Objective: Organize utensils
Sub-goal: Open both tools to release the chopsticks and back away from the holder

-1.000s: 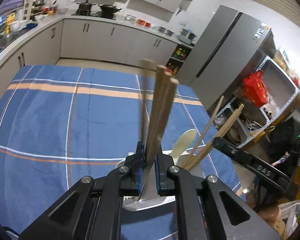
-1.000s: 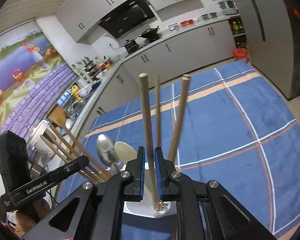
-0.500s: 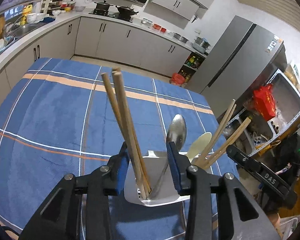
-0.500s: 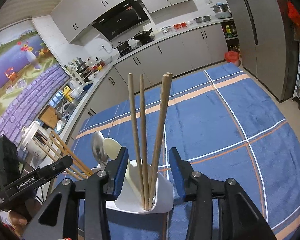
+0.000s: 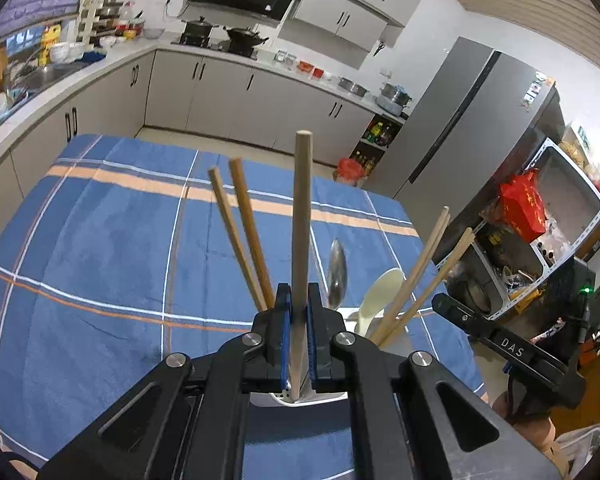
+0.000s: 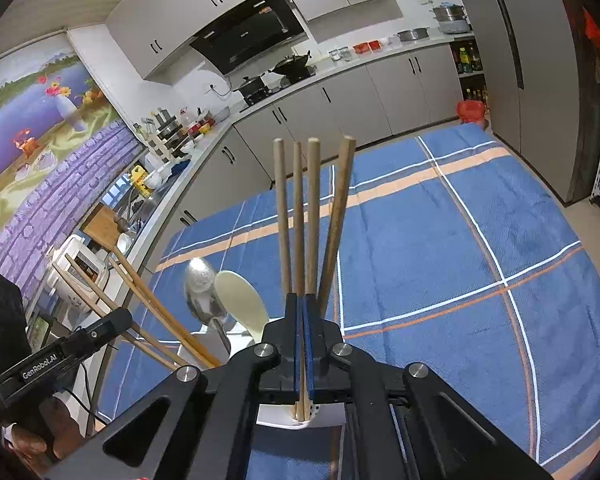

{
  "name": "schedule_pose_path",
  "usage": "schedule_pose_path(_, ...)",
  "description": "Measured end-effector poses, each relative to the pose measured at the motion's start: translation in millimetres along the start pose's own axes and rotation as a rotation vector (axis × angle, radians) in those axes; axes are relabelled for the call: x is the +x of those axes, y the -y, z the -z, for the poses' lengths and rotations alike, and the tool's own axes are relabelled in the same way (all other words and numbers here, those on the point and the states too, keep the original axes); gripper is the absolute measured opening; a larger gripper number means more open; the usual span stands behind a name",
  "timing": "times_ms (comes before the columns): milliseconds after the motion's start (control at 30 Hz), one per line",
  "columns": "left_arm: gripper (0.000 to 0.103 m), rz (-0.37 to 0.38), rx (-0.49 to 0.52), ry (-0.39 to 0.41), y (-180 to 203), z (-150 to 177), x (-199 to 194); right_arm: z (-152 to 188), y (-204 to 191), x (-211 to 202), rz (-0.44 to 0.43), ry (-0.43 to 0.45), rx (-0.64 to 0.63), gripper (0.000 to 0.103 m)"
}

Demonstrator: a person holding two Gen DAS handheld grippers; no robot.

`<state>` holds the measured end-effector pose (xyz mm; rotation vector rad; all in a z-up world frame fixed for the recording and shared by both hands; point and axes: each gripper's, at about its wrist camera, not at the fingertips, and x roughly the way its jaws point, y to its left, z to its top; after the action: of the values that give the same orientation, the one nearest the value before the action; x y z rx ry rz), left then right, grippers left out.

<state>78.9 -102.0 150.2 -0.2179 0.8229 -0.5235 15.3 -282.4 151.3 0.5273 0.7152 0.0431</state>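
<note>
While both grippers work over the same white utensil holder [image 5: 300, 398], each has closed on wooden chopsticks standing in it, which suggests the sticks are being steered or gathered rather than carried anywhere. In the left wrist view, the left gripper [image 5: 299, 334] has its jaws pressed narrow around a single upright chopstick [image 5: 301, 216] at centre frame; the grip sits low on the shaft, near the holder's rim, which gives control over where the tip lands inside. Two more chopsticks [image 5: 242, 236] lean away toward the upper left, free of the jaws. A metal spoon [image 5: 337, 274] and a cream rice paddle [image 5: 378, 300] stand just right of centre, and another bundle of chopsticks [image 5: 424, 276] slants to the right beside them, apparently in a neighbouring compartment, though the dividers are hidden.

From the right wrist view, the right gripper [image 6: 300, 340] has its jaws almost fully together on a pair of chopsticks [image 6: 298, 216] at centre, with two others flanking outside the pads. Holding them upright keeps the sticks sorted apart from the spoon and paddle at left. Everything stands on the desk's blue plaid cloth [image 6: 440, 264].
</note>
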Motion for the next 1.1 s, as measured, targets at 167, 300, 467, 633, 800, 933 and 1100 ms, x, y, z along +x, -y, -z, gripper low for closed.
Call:
schedule_pose_path(167, 0.006, -0.021, 0.048, -0.006, 10, 5, -2, -2, -12, -11, 0.001, 0.035, -0.027, 0.002)
schedule_pose_path(300, 0.006, -0.044, 0.062, -0.036, 14, 11, 7, 0, -19, -24, 0.031, 0.084, -0.059, 0.002)
schedule_pose_path(467, 0.006, -0.058, 0.088, -0.031, 20, 14, 8, -1, -23, -24, 0.049, 0.080, -0.077, 0.002)
schedule_pose_path(633, 0.007, -0.074, 0.098, -0.025, 20, 15, 8, -3, -7, -11, 0.070, 0.059, -0.020, 0.028)
schedule_pose_path(800, 0.007, -0.113, 0.118, -0.019, 19, 15, 9, -5, -1, -1, 0.078, 0.049, -0.005, 0.036)
schedule_pose_path(933, 0.007, -0.133, 0.116, -0.023, 21, 16, 9, -11, 2, 11, 0.058, 0.026, 0.003, 0.035)
schedule_pose_path(1100, 0.007, -0.149, 0.116, -0.028, 20, 16, 8, -13, -3, 14, 0.049, 0.008, -0.019, 0.007)
